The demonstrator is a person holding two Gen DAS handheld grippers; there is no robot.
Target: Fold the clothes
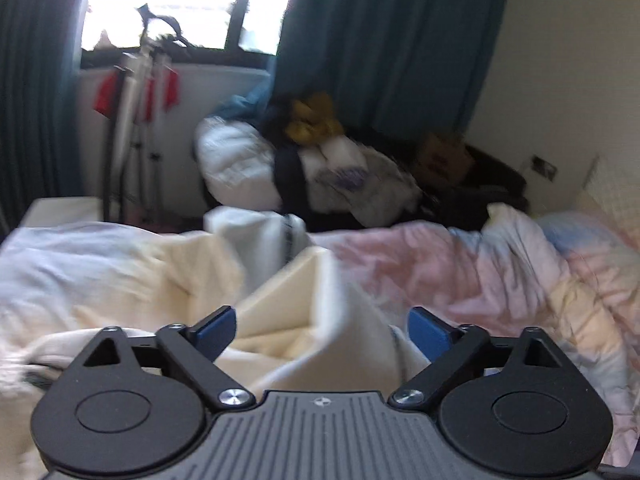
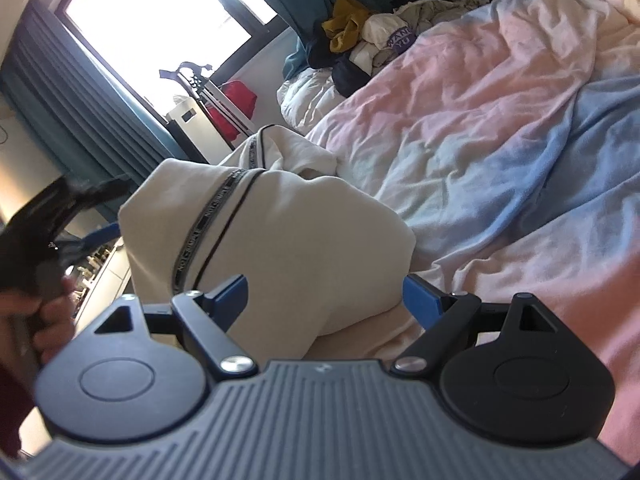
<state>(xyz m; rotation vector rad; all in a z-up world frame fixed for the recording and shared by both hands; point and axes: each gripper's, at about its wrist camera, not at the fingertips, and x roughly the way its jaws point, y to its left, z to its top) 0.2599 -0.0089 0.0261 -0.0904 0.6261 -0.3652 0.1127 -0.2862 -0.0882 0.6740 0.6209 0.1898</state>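
A cream garment (image 2: 288, 232) with a black printed band lies bunched on the bed, a thick fold of it bulging up. My right gripper (image 2: 326, 300) stands open around the near edge of that fold, blue pads (image 2: 232, 294) wide apart and not pinching the cloth. In the left wrist view the same cream garment (image 1: 280, 312) rises in a loose peak between the fingers of my left gripper (image 1: 322, 328), which is open wide and holds nothing. The left gripper (image 2: 80, 216) also shows as a dark blur at the left edge of the right wrist view, gripped by a hand (image 2: 44, 308).
The bed carries a rumpled pink and blue duvet (image 2: 500, 128). Beyond the bed sits a pile of clothes (image 1: 320, 168) with a yellow item on top. A white stand (image 1: 136, 120) with red pieces is by the window, between teal curtains (image 1: 392, 40).
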